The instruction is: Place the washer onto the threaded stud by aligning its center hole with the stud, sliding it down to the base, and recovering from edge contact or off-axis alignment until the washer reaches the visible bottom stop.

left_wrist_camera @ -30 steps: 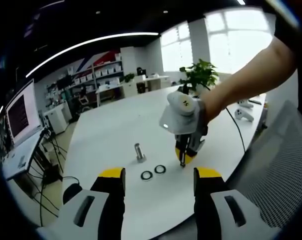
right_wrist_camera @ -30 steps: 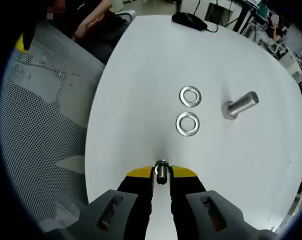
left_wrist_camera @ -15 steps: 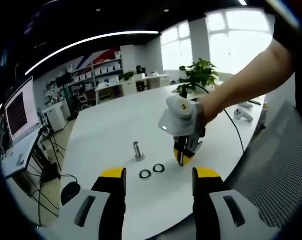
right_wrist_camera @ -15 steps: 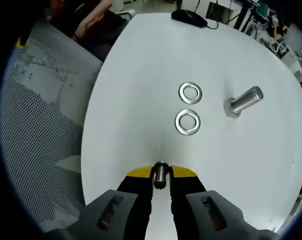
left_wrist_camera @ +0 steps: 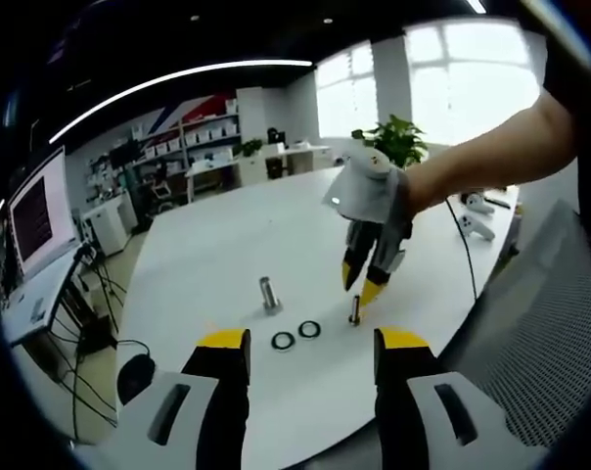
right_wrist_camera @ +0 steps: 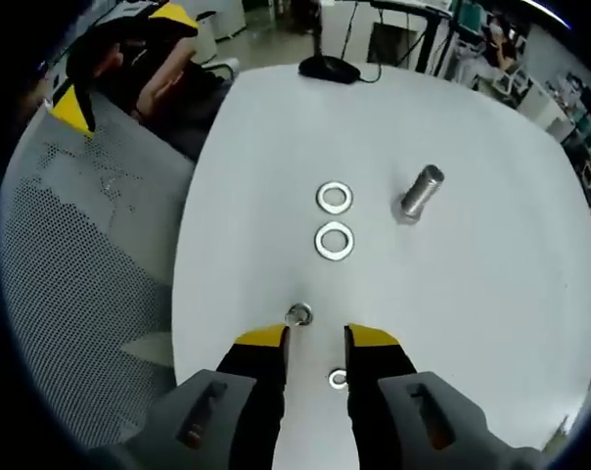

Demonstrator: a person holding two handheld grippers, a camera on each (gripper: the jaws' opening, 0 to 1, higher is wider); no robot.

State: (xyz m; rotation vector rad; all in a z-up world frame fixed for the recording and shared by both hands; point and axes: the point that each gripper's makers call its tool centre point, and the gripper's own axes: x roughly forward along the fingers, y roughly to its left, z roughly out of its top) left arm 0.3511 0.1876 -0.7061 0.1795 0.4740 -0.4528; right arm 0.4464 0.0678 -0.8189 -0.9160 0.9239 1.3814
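— What has changed for us in the last second?

— Our right tongs [right_wrist_camera: 315, 338] were clamped on the small dark metal stud [right_wrist_camera: 297, 314]. Now they stand apart and empty, and the small dark metal stud stands free on the white round bench [right_wrist_camera: 491, 294], just off their tips at 11 o'clock. From the left gripper view we see the right tongs [left_wrist_camera: 366, 284] raised, spread above that stud [left_wrist_camera: 354, 315].

— What does that mean for the task?

— We judge the stud is planted and a washer comes next. Neither one is on a stud yet.

— Where are the washers?

— Two flat silver steel rings lie at 12 o'clock from the right tongs: the near washer [right_wrist_camera: 334, 241], then the far washer [right_wrist_camera: 335, 197] just beyond it, close but apart. Both lie flat, holes facing up.

— And the long axes?

— The small dark metal stud stands upright, and we look almost straight down its axis. The larger silver threaded stud [right_wrist_camera: 420, 192] at 1 o'clock also stands upright on its wider end, well apart from the small one.

— Our left tongs?

— The left tongs [left_wrist_camera: 312, 341] are apart, holding nothing, well back from the parts.

— Anything doubtful?

— A small ring [right_wrist_camera: 339, 378] lies by the right tongs. It may be a nut or a washer, but it is too small for us to tell.
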